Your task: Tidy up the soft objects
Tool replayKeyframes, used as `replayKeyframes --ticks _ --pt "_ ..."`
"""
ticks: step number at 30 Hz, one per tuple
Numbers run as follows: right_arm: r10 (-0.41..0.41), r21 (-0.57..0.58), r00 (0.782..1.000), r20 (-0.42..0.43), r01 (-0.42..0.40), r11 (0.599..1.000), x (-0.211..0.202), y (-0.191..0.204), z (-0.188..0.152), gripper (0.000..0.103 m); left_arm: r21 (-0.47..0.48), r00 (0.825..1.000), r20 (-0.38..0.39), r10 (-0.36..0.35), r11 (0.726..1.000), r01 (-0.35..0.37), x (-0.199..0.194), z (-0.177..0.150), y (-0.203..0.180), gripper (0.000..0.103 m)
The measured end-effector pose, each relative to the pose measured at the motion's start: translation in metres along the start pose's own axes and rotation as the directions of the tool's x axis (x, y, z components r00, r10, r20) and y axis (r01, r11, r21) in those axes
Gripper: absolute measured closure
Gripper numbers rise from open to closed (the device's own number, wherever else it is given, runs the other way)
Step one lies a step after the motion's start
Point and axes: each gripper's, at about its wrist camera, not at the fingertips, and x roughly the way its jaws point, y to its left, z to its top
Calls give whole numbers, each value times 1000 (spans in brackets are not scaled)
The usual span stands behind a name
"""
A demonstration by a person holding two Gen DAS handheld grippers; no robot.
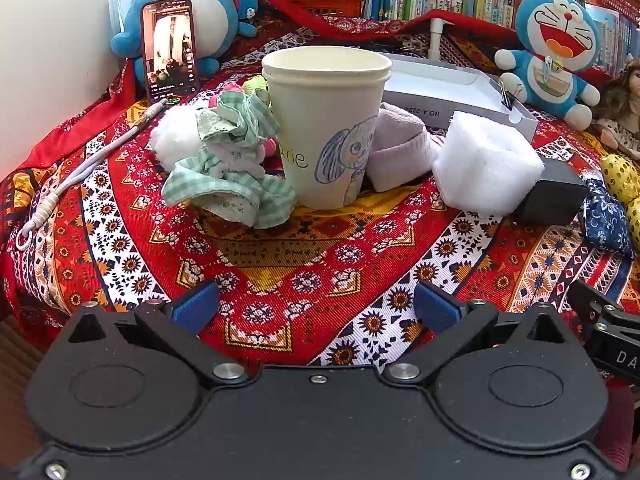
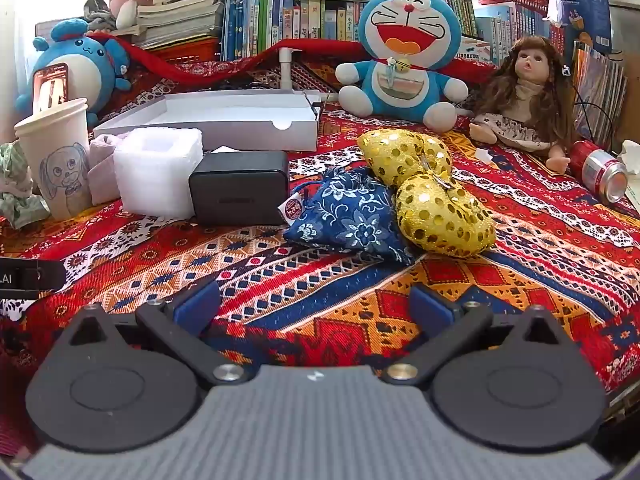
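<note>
- left gripper [image 1: 316, 304]: jaws apart, nothing between them, low over the patterned cloth [image 1: 280, 264], near side.
- right gripper [image 2: 314, 306]: jaws apart too, holding nothing, over the same cloth.
- 1 paper cup [image 1: 326, 124], upright, centre of the left view, dog drawing on it.
- 1 green checked fabric bundle [image 1: 228, 168], touching the cup's left side; 1 white fluffy piece [image 1: 174, 140] just behind it.
- 1 pale rolled sock [image 1: 396, 148] right of the cup, touching it.
- 1 white foam block [image 1: 486, 164], right of the sock; 1 black box [image 2: 240, 188] beside it.
- 1 blue floral pouch [image 2: 348, 216] and 2 gold sequin cushions [image 2: 436, 208], touching, centre of the right view.
- 2 blue plush toys: Doraemon [image 2: 404, 52] far, round one [image 1: 208, 12] far left.
- 1 doll [image 2: 524, 96], 1 can [image 2: 600, 172] lying far right.
- 1 phone [image 1: 170, 48], 1 open white box [image 2: 224, 120].
</note>
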Motion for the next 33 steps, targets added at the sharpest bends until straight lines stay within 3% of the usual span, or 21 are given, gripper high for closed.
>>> replayKeyframes --ticks 33 --pt "-4 -7 1000 17 5 1000 -1 1 -1 0 0 1000 1 0 1000 0 0 0 0 0"
